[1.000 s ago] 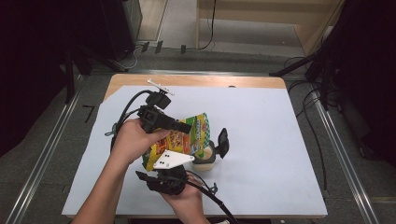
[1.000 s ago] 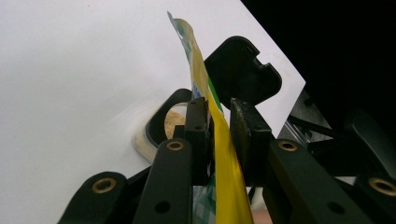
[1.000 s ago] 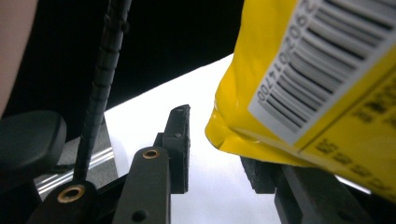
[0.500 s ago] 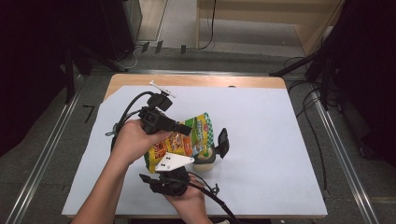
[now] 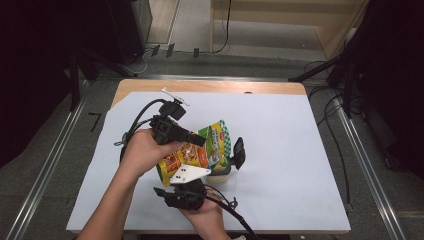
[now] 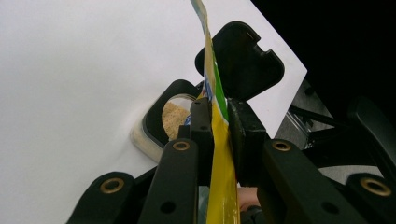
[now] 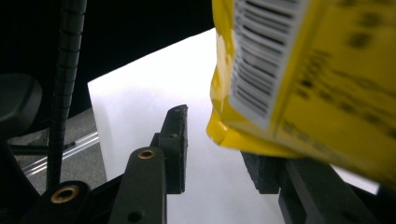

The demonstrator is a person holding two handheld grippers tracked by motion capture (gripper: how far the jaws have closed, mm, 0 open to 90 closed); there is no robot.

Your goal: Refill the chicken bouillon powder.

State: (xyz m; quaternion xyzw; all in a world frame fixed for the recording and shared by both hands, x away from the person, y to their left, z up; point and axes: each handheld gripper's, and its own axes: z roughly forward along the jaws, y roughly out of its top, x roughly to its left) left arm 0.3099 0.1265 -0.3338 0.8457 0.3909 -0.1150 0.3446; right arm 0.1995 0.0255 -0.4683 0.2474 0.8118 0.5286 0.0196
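**Pouch mouth tipped over the open container**

The left gripper is clenched on the thin edge of the yellow and green printed foil snack pouch, its two black pads pinching the flattened film between them. In the high view the pouch lies slanted across the white table cover, its long axis running from the left hand down toward the small clear plastic container with a black flip lid, which sits just beyond and below the pouch's lower end, tan crumbs visible inside. The right gripper is released: its jaws stand apart beneath the pouch's barcoded bottom corner, gripping nothing. It is the nearer gripper to that free corner, so lifting it would likely fall to the right hand.
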